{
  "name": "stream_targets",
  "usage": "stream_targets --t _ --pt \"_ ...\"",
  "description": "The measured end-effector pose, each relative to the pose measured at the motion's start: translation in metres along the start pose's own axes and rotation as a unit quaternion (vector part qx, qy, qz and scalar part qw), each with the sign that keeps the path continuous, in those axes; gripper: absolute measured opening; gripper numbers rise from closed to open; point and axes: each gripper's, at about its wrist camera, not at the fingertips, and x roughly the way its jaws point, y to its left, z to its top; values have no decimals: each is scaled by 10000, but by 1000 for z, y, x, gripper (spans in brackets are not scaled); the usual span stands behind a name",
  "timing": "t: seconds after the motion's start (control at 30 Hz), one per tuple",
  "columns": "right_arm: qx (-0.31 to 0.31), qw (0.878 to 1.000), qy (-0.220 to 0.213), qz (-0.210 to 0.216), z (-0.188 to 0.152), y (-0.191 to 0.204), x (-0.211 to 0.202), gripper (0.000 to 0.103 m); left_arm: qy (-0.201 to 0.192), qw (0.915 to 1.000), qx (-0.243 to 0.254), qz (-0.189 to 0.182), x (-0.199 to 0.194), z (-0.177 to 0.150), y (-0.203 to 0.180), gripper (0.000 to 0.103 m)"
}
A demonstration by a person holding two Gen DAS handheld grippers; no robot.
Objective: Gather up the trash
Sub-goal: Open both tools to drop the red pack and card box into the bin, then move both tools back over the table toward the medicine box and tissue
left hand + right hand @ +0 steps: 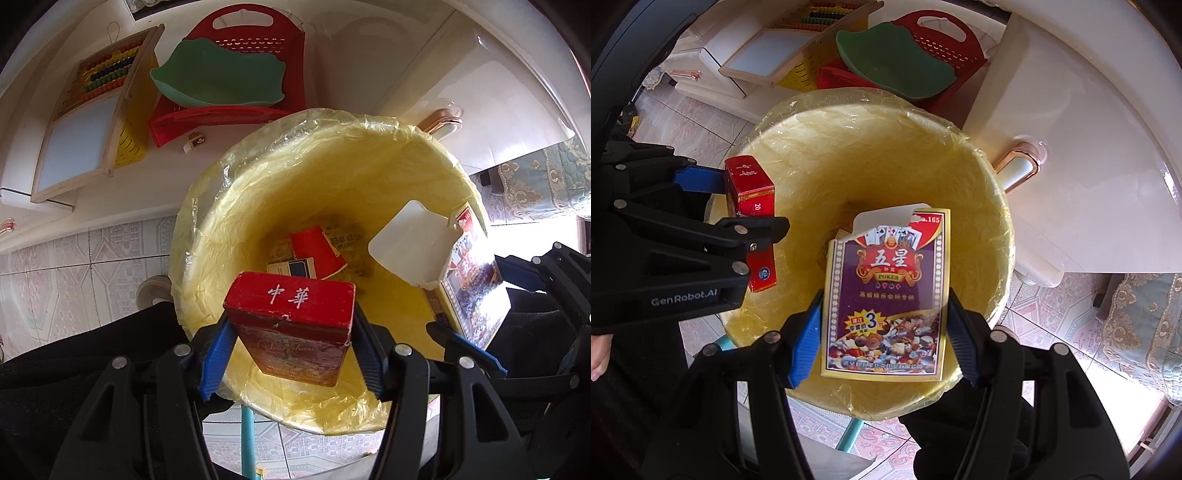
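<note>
A bin lined with a yellow bag [332, 147] stands below both grippers, which point down into it. My left gripper [291, 350] is shut on a red cigarette box [291, 314], held over the bin's near side. My right gripper [884, 339] is shut on a purple and gold poker card box [886, 288] with its white flap torn open, hanging over the bin's [868, 147] middle. The left wrist view shows the card box [476, 291] at the right; the right wrist view shows the cigarette box [753, 199] at the left. A red paper cup [317, 254] and other packets lie at the bottom.
Behind the bin a green basin [221, 77] rests on a red plastic stool, beside a wooden abacus board [88, 122] and a yellow basket. A white cabinet [1071, 147] stands to the right. The floor is tiled. A teal leg [246, 435] shows under the bin.
</note>
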Motion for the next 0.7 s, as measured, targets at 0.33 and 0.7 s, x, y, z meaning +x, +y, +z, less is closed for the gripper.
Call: stream_targets --t 0.33,0.7 --pt "-5 10000 -21 -84 3 0 3 70 71 9997 156 151 4 -2 -6 62" --pt "119 9999 -42 -85 4 -7 1 74 45 9996 222 185 1 -3 -10 71"
